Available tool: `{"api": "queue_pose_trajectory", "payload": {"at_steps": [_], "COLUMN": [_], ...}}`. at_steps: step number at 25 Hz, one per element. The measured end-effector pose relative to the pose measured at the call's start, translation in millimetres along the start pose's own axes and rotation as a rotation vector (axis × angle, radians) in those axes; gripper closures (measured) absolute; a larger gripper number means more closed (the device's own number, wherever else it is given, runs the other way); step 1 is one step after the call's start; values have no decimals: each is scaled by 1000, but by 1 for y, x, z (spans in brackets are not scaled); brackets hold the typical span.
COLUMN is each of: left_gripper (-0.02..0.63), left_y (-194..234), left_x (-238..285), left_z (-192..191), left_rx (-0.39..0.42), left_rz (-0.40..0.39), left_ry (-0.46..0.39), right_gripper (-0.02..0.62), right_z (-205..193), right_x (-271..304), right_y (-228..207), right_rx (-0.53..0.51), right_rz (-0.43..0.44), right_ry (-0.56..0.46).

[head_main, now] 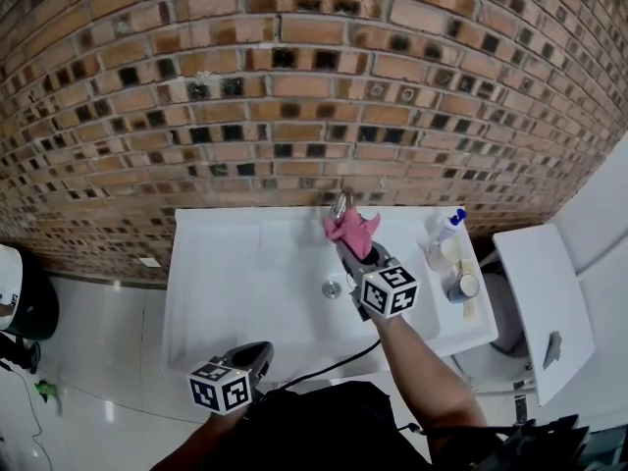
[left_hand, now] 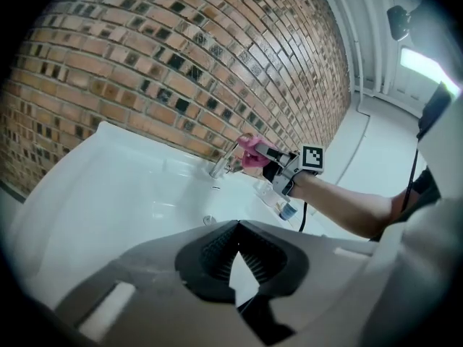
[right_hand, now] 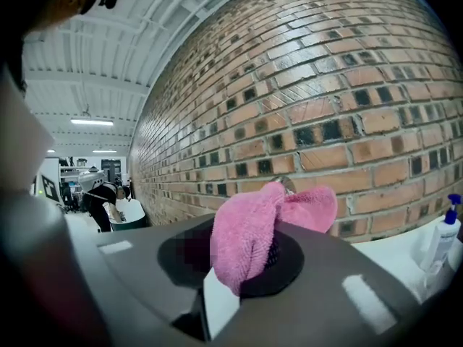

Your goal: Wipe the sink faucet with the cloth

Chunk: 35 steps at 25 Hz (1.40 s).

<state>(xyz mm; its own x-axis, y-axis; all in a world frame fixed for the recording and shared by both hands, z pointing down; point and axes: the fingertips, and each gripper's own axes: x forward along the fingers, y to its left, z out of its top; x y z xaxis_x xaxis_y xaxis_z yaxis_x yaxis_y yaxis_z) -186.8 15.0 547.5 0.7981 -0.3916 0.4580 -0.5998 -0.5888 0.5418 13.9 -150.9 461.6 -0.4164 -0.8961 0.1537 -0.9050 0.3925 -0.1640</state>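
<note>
In the head view, the right gripper [head_main: 361, 251] reaches across the white sink [head_main: 226, 292] to the centre of the frame. Its jaws are clamped on the pink cloth [head_main: 350, 229], which is bunched against the faucet [head_main: 340, 204] at the basin's back edge. I judge the loose folds are left free of the jaws so that soft fabric, not plastic, meets the metal. The left gripper [head_main: 257, 353] hangs at the lower left over the front rim, apparently parked clear of the work.

In the left gripper view, the left jaws meet at their tips with nothing between them, low in the frame. Beyond them, at mid-frame, the cloth sits on the spout, and contact looks likely.

In the right gripper view, the cloth fills the middle, pinched between the pads and drooping over one side. A sliver of metal peeks out just behind it.

The basin is glossy and bare, with a drain [head_main: 334, 287] near its centre. A spray bottle [head_main: 446, 229] stands on the right ledge. A brick wall [head_main: 294, 86] backs the sink, and a pale shiny floor [head_main: 88, 341] shows at the left.
</note>
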Motion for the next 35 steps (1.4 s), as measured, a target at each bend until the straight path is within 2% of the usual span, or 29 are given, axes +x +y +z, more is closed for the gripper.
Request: {"api": "queue_pose_trajectory", "payload": {"at_steps": [6, 11, 18, 24, 30, 35], "left_gripper": [602, 603, 602, 603, 603, 602], "left_y": [0, -20, -60, -100, -126, -139], "left_x": [-14, -9, 19, 41, 54, 57], "left_z": [3, -7, -14, -19, -31, -45], "left_rx": [-35, -59, -27, 0, 8, 20], "left_rz": [62, 78, 45, -2, -13, -9], "left_ry": [-65, -72, -47, -35, -9, 22], "right_gripper": [534, 534, 534, 534, 534, 534], "right_z": [-24, -39, -30, -24, -31, -54], "right_x": [-10, -45, -138, -210, -264, -288], "right_y": [-1, 0, 24, 32, 44, 59], "right_rx": [53, 110, 283, 444, 467, 449], "right_rz": [10, 33, 135, 161, 166, 186], "right_ry": [104, 187, 134, 63, 35, 79]}}
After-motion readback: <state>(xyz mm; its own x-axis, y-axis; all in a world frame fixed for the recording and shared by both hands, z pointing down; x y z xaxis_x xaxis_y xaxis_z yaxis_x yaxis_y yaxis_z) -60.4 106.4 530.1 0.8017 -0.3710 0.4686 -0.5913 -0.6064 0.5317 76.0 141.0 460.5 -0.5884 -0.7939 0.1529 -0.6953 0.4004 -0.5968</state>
